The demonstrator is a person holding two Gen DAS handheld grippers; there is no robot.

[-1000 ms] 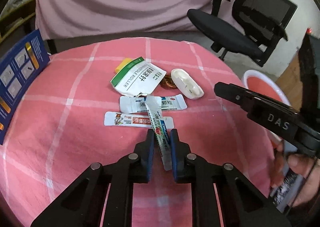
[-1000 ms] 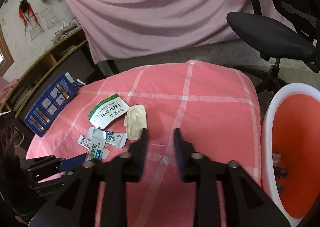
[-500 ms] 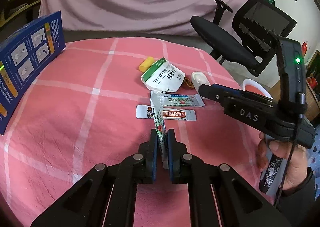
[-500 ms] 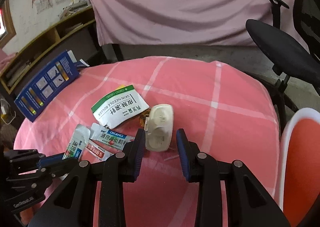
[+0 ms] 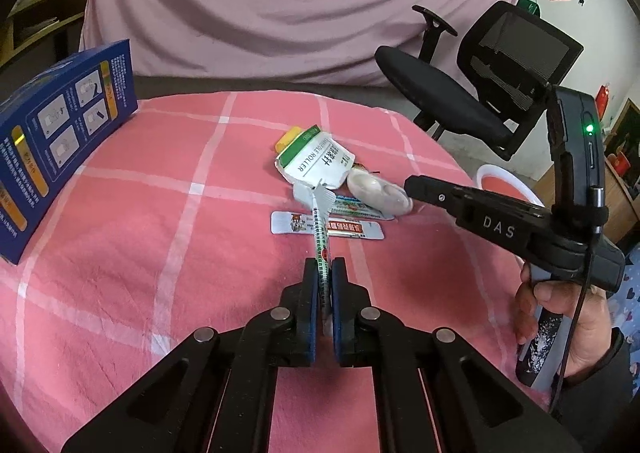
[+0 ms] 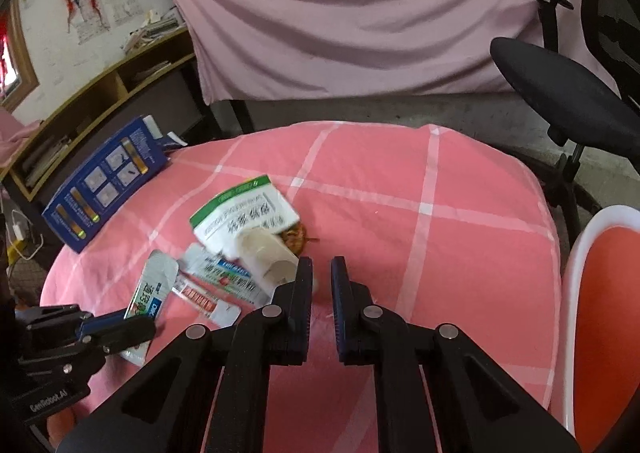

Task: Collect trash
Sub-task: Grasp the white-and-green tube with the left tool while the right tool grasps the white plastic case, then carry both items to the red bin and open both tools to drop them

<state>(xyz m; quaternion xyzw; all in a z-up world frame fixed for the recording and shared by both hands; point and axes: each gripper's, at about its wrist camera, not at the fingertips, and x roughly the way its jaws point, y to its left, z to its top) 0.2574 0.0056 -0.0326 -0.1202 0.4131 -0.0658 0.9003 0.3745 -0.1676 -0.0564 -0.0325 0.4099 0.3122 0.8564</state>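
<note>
We find the left tongs point(image 5: 325, 285) pinching a narrow sachet point(image 5: 321, 237) at lower centre of the left wrist view, its far end lifted over the trash pile on the pink checked table point(image 5: 160, 237). In the right wrist view, the right tongs point(image 6: 322, 273) are closing with nothing between the pads; the white plastic case point(image 6: 266, 253) lies just left of the left finger, touching the green-and-white packet point(image 6: 244, 213). A white-rimmed orange bin point(image 6: 576, 273) stands at the right edge.
</note>
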